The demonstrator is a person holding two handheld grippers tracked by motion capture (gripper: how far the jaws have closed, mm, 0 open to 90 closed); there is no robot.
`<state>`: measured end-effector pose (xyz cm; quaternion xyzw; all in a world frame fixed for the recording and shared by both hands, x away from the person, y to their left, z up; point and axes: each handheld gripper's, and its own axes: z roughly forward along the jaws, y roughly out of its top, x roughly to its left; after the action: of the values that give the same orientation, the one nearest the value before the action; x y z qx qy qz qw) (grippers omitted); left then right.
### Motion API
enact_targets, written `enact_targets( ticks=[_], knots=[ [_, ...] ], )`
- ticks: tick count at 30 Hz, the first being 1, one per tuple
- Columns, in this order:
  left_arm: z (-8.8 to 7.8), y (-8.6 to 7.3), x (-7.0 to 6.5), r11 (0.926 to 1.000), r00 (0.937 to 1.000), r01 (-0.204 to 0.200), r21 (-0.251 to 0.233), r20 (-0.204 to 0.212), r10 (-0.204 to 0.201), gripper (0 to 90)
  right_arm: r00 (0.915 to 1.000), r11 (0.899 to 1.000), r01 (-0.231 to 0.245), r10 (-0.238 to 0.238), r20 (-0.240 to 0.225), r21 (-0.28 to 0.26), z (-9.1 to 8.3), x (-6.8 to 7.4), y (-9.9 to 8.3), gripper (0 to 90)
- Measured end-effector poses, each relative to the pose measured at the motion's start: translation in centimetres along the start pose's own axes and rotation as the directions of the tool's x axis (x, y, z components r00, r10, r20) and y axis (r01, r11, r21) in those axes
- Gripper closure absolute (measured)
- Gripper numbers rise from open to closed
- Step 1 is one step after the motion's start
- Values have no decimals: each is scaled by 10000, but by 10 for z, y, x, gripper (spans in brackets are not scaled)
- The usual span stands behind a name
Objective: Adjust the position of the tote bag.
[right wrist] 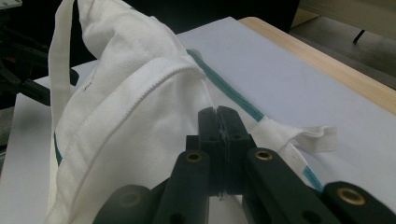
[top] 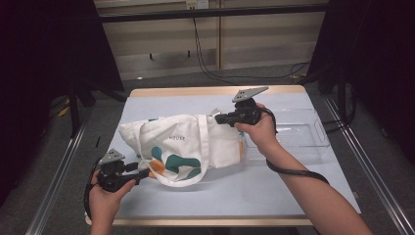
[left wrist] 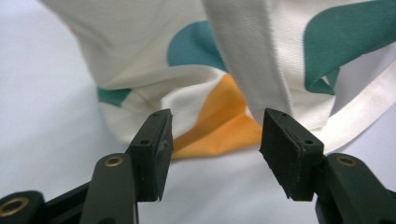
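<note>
On pale table sheet [top: 293,186], right gripper [right wrist: 218,116] clamps tote bag [top: 181,142] rim; left gripper [left wrist: 215,140] gapes beside its corner, untouching

One white tote bag [top: 183,147] lies on the one table [top: 293,196], left of the single clear plastic tray [top: 298,132]. The bag has two straps, it seems: one loop [top: 188,178] lies on the tray-far side, another [right wrist: 317,137] is less plain. Two grippers work at the bag: left gripper [top: 142,172], right gripper [top: 218,117].
</note>
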<state>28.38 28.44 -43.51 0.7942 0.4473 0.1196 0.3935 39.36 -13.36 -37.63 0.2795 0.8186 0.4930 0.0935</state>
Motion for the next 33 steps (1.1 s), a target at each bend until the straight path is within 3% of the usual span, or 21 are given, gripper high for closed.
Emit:
enact_targets(
  ticks=[9, 19, 22, 27, 33],
  knots=[
    [-11, 1, -2, 10000, 10000, -59, -33, -71, 59, 439, 9999, 10000, 44, -44, 135, 19, 4, 0, -3, 889],
    [-25, 11, -15, 9986, 9987, -502, -168, 35, 503, 553, 9999, 10000, -1, 1, 109, 3, 3, 1, -3, 889],
    [-24, 13, -20, 9983, 9983, -550, -197, 190, 554, 596, 9999, 10000, -11, 11, 147, -16, 3, 1, -3, 889],
    [-19, 16, -28, 9981, 9951, -618, -12, 775, 617, 762, 9998, 10000, 13, -13, 181, 13, 3, 2, -4, 889],
    [-6, 21, -44, 9964, 9876, -840, -105, 1324, 846, 821, 9999, 10000, -42, 42, 128, -5, 2, 1, -3, 889]
  ],
)
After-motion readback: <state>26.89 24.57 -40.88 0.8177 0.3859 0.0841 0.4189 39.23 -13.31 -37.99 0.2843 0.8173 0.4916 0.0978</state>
